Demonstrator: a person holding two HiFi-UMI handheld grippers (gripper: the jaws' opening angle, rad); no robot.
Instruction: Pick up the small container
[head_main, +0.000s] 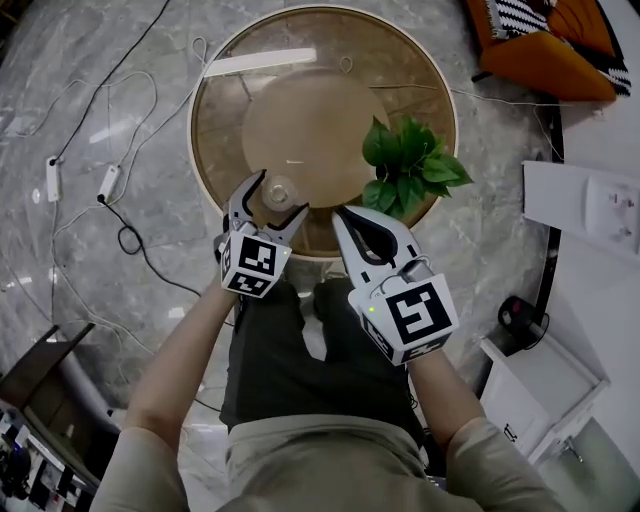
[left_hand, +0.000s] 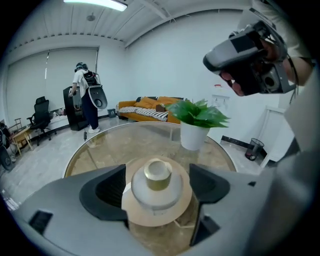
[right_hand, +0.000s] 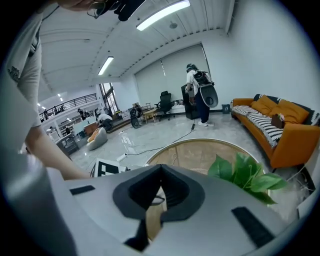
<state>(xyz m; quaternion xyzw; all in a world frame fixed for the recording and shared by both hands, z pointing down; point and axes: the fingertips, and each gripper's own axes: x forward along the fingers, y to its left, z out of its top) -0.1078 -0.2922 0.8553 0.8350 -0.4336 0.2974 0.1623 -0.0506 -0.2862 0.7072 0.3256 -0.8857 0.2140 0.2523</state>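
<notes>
The small container (head_main: 276, 190) is a pale, squat jar with a gold cap. It stands near the front edge of a round glass table (head_main: 215, 70). My left gripper (head_main: 281, 194) is open, with one jaw on either side of the jar. In the left gripper view the container (left_hand: 157, 186) sits centred in the left gripper (left_hand: 157, 170), with a small gap to each jaw. My right gripper (head_main: 339, 213) hovers over the table's front edge to the right of the jar. Its jaws are shut with nothing between them, as the right gripper view shows for the right gripper (right_hand: 160, 167).
A potted green plant (head_main: 410, 165) stands on the table's right side, close to the right gripper. Cables and plugs (head_main: 130, 240) lie on the marble floor at left. An orange sofa (head_main: 545, 50) and white furniture (head_main: 590, 210) are at right. A person (left_hand: 87, 102) stands far off.
</notes>
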